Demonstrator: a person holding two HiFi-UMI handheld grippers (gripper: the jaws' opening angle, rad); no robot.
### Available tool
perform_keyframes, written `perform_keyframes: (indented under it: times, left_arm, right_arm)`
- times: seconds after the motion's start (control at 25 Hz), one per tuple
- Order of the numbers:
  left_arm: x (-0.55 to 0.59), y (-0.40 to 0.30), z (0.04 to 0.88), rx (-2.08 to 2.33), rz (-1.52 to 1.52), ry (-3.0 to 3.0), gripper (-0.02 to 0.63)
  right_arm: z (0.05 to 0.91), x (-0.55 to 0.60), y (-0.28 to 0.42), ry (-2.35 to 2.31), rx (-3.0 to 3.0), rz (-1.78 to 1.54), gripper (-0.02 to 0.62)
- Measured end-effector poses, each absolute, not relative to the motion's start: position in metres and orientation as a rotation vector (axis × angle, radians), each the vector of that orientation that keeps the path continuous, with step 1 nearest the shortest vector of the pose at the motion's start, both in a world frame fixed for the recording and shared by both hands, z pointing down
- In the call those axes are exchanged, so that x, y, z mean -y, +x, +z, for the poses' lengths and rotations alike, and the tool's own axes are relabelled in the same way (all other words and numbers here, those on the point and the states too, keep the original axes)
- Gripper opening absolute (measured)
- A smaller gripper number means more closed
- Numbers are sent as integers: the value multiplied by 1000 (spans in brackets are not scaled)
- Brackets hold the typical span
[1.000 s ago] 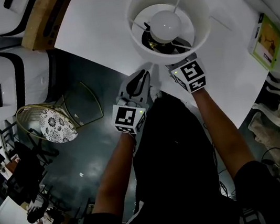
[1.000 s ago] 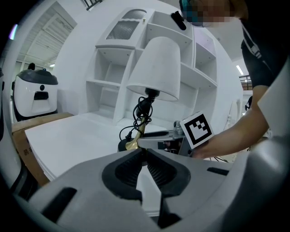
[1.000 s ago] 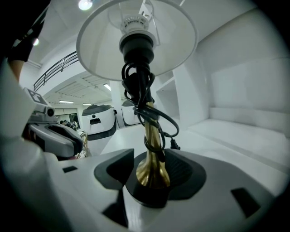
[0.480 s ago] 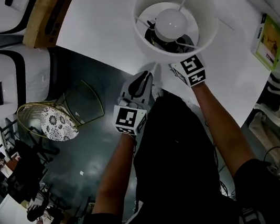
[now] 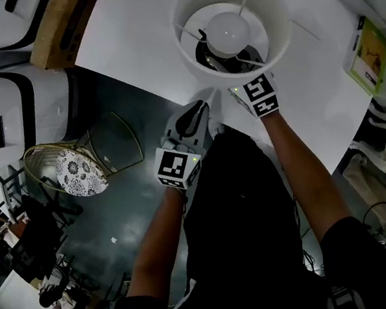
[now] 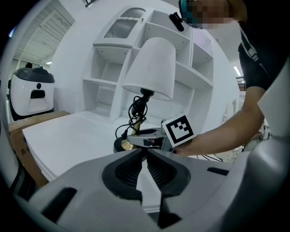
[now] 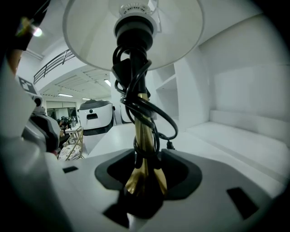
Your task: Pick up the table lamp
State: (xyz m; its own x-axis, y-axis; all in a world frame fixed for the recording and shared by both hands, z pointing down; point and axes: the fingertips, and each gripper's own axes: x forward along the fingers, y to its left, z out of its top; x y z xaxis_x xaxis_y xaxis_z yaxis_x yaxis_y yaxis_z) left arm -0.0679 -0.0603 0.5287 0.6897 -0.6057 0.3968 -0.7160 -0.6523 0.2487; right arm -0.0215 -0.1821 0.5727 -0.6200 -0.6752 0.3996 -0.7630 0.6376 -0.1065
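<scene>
Holding low on the stem looks right for this lamp (image 5: 190, 7): it stands upright on the white bench (image 5: 137, 42), near the edge closest to me. I judge it top-heavy and rather fragile, with a wide thin shade (image 7: 90, 36) and a bulb (image 5: 227, 29) over a slim brass stem (image 7: 141, 136). The metal should be stiff but smooth, so it may slip or swing if I lift carelessly. The black cord (image 7: 161, 118) wound round the stem could add some grip, though its loose end might snag. My right claw (image 7: 145, 179) is pinching the stem just above the flared foot, one jaw on each side. That forearm reaches straight ahead under the shade, marker cube facing up. My left claw (image 6: 146, 158) has its jaws pressed together on nothing. It hangs back at the bench edge, just beside the right wrist, pointing toward the lamp's base, elbow bent
</scene>
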Motion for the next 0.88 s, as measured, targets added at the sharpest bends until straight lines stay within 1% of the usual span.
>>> perform_keyframes:
  times: [0.32,0.88]
  left_arm:
    - [56,-62,529,1025,414,2529,20]
    - [47,-60,532,1018,434,2512,20]
  right_arm:
    - [575,182,-23,1126,2532,359,190]
    - [562,185,-24,1129,2580,278,169]
